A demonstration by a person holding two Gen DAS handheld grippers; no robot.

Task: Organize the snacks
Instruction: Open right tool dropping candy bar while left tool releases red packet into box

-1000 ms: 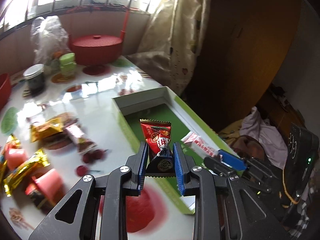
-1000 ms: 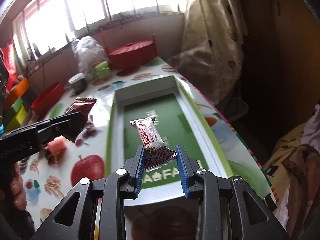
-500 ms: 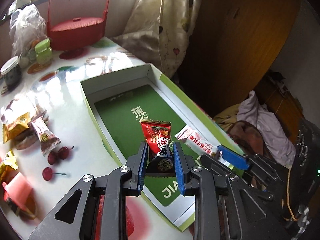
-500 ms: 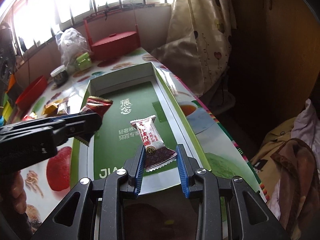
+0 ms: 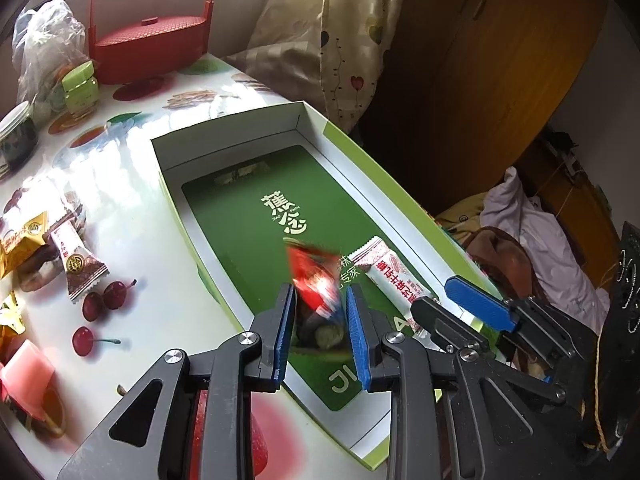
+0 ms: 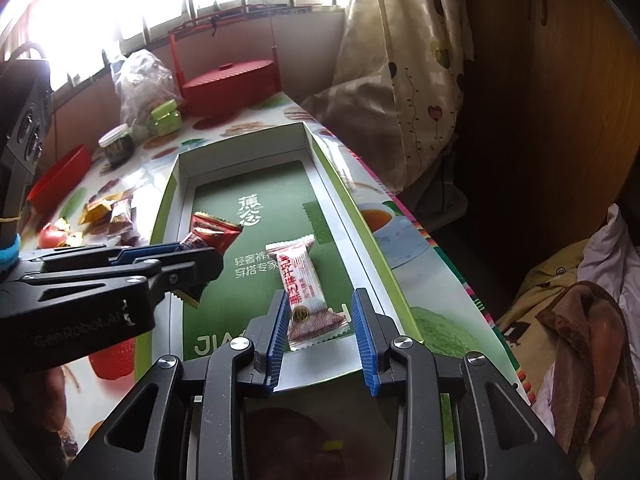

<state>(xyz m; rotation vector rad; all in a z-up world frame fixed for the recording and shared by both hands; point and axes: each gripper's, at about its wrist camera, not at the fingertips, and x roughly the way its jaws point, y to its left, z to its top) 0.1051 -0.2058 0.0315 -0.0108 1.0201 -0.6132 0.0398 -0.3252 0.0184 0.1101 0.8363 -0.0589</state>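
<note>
While both tools hang over the green box [image 5: 404, 200], each has let go — the left tool [image 5: 320, 320] stands released with the blurred red snack [image 5: 316, 280] dropping out, the right tool [image 6: 320, 324] spread around the white-and-pink snack [image 6: 302, 280], which looks to lie on the box floor. More snacks [image 5: 76, 264] wait on the desk [image 5: 132, 208] beside the box.

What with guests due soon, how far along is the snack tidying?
Early. Nothing clearly rests in the green box yet. In hand: the left gripper is letting a red snack drop over it; the right gripper has a white snack between its fingers. Left: several snacks on the table.
</note>
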